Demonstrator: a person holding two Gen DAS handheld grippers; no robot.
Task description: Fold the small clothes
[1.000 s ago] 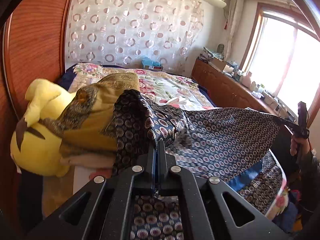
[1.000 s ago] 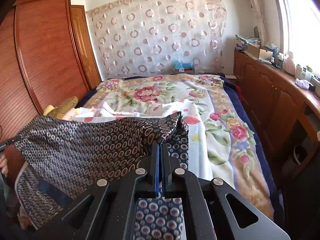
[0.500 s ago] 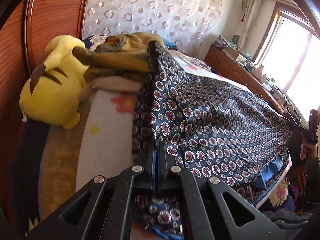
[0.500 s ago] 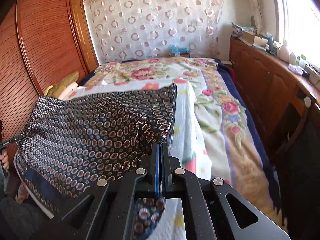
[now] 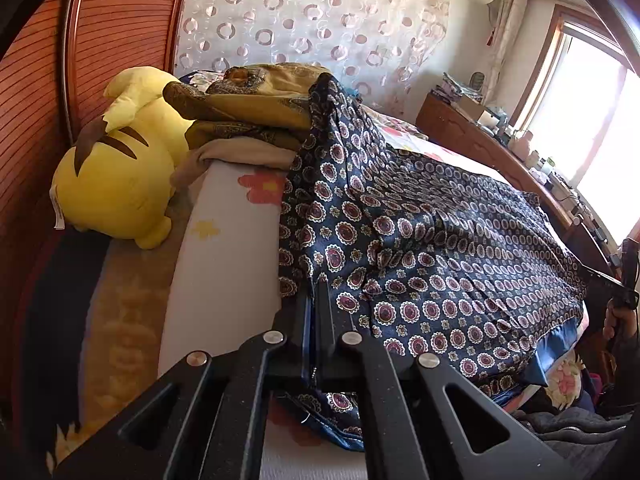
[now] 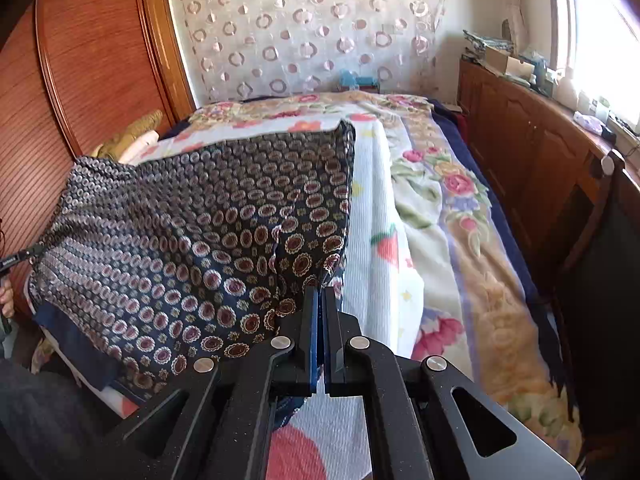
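Observation:
A dark blue garment with round red-and-cream medallions point(image 5: 420, 240) lies spread over the near end of the bed, its far edge reaching the folded pile. My left gripper point(image 5: 314, 280) is shut on its near left corner, low at the bed surface. The same garment fills the left half of the right wrist view point(image 6: 200, 240). My right gripper point(image 6: 320, 292) is shut on its near right corner, just above the white floral sheet point(image 6: 376, 240). The right gripper also shows far right in the left wrist view point(image 5: 624, 276).
A yellow plush toy point(image 5: 116, 176) lies at the left by the wooden wardrobe point(image 5: 36, 100). Folded mustard and beige clothes point(image 5: 256, 116) are stacked beside it. A wooden cabinet point(image 6: 540, 168) with clutter runs along the window side. A grey garment point(image 5: 568, 428) lies below the bed edge.
Both grippers have come down and the garment, held up in the air a second ago, now lies spread on the bed. Both stay shut on its corners.

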